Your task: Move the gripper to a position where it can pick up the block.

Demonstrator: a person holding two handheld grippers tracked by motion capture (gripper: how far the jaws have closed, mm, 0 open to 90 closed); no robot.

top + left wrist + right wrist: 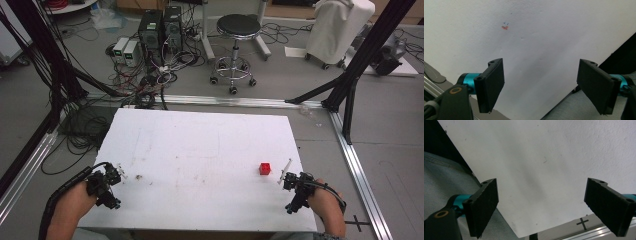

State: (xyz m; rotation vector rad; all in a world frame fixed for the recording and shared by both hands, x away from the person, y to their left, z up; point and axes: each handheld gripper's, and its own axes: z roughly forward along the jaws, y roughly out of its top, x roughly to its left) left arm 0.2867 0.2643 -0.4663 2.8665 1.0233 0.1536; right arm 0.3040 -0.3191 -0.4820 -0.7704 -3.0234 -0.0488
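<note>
A small red cube [265, 168] sits on the white table [200, 150], toward the right edge and somewhat nearer the near edge than the far one. It is the one loose thing on the table, and the right gripper [295, 192] is plainly the closer of the two. That gripper hovers over the near right corner, and the cube lies just ahead of it and a little to its left, toward the table's middle. The two are near but apart, with bare table between them.

The left gripper [106, 184] rests by the near left corner, well apart from the cube, with nearly the whole width of the table between them.

In the right gripper view the right gripper's [549, 207] jaws are spread wide with nothing between them, looking down on plain white table surface and the near edge beyond which a grey floor and a black cross mark show. In the left gripper view the left gripper's [544, 86] jaws are likewise spread wide and empty, over bare table with a small red smudge [504, 27] on it.

The cube has no long axis to speak of, so either pair of faces would serve. Judging from the layout, the coming move belongs to the right hand: a short reach forward and slightly leftward to bring the open jaws astride the cube.
</note>
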